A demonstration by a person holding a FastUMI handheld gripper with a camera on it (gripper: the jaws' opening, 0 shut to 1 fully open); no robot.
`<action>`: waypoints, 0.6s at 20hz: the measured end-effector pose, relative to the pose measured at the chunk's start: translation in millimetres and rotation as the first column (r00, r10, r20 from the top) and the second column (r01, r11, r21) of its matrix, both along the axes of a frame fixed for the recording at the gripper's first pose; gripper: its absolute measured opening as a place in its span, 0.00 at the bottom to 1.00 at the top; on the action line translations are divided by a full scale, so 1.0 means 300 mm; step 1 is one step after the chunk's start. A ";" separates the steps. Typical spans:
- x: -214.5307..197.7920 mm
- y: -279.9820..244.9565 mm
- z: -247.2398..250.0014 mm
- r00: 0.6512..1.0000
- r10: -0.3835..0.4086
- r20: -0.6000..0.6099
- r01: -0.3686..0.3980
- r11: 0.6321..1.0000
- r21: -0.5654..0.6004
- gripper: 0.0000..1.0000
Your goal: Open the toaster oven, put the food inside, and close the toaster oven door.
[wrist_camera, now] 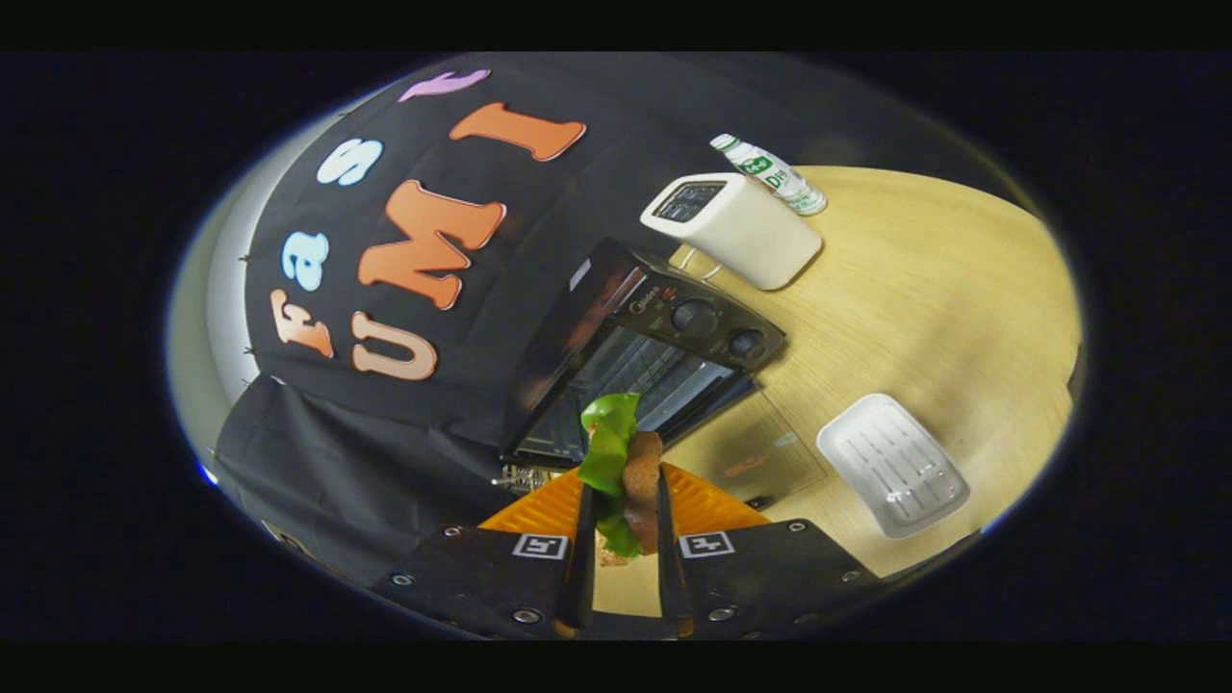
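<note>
Two steps remain by my reading: the toaster oven [640, 371] already stands with its glass door [760, 452] dropped flat onto the bench [924, 308], so I am now carrying the food toward its mouth. My gripper [621, 500] has its jaws pinching the food [621, 462] from both sides, and it hangs clear of the bench just short of the oven's open front.

Next I judge I must ease the food forward over the lowered door, level with the wire rack inside the oven, then spread the jaws and draw back before lifting the door shut. The opening looks low, so the approach should be flat.

The food looks like a small sandwich held on edge: a brown bread-like slab with a frilly green leaf standing up beside it and poking above the jaw tips. The leaf seems loose and may catch on the oven's frame.

Just in front of the oven's door lies a white ribbed tray [893, 465]. Behind the oven stands a white toaster [736, 226], with a small bottle [770, 173] beyond that.
</note>
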State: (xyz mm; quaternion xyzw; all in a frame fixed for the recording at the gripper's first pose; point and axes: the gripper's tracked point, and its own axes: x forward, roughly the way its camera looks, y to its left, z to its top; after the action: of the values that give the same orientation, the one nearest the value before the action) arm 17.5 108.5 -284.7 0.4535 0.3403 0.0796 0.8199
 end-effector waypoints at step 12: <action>0.274 0.181 -0.109 0.941 -0.336 0.033 0.324 0.926 0.194 0.28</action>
State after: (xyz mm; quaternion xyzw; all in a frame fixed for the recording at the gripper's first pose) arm 99.7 162.8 -317.4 0.5757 0.2231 -0.0131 0.7866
